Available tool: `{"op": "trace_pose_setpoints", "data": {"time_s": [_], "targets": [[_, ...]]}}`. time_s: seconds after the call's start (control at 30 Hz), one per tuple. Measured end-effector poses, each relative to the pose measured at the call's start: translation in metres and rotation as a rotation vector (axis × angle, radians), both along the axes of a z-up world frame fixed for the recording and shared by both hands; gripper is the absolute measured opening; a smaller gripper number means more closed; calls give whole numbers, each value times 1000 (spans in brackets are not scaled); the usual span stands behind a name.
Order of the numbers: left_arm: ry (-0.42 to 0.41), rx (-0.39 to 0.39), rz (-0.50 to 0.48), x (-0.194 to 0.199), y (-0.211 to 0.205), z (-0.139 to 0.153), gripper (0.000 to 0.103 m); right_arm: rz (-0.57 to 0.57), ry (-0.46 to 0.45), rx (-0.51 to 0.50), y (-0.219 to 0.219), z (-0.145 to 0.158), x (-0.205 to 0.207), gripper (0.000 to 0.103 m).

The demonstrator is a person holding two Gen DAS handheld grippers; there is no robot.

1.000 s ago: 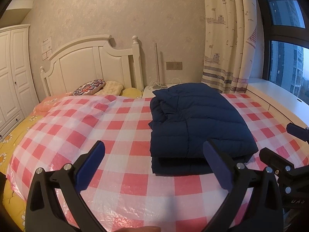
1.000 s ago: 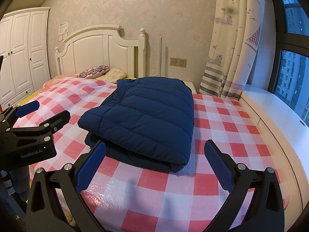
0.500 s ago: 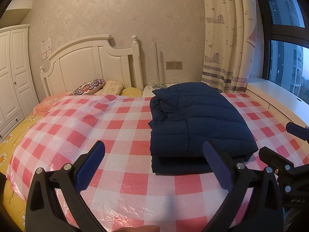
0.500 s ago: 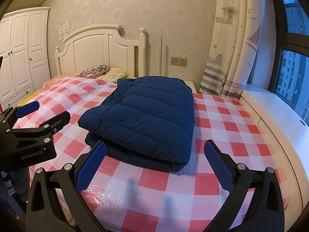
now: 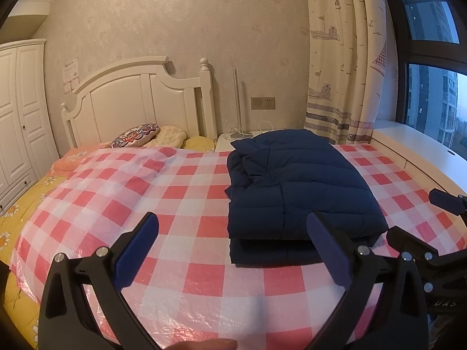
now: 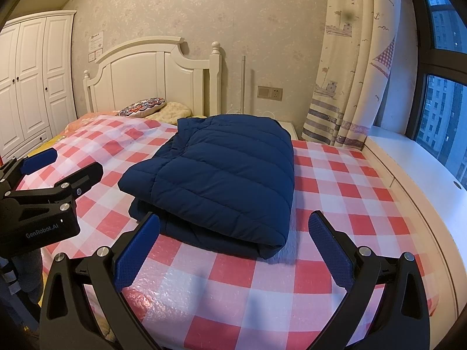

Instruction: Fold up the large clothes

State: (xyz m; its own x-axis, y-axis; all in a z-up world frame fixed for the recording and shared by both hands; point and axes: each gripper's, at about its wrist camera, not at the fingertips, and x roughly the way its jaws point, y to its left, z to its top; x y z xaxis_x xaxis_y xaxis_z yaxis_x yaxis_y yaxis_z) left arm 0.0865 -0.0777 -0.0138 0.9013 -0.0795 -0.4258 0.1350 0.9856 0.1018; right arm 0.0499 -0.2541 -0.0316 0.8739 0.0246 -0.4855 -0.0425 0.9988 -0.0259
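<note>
Both grippers, left (image 5: 232,243) and right (image 6: 233,243), gape wide and hold nothing, the folded jacket (image 6: 221,180) lying just ahead.

The navy puffer jacket (image 6: 221,180) lies folded into a layered rectangle on the bed.
</note>
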Motion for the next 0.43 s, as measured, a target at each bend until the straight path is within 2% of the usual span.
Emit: {"op": "trace_pose_setpoints", "data": {"time_s": [0.13,0.17,0.23,0.33,0.43], "targets": [[-64,6,-2,-7,0,-2,101,4,10,0,-1,-5,1,98],[-57,10,-19,-6,-1,-4,101,5,16,2,-1,-8,2,98],[-9,16,-53,4,-2,-8,101,10,27,6,-3,-12,5,98],[132,34,-94,41,12,-19,101,-7,54,5,-23,-17,14,98],[180,38,-11,90,62,-23,101,-112,51,-51,-78,-6,25,98]]}}
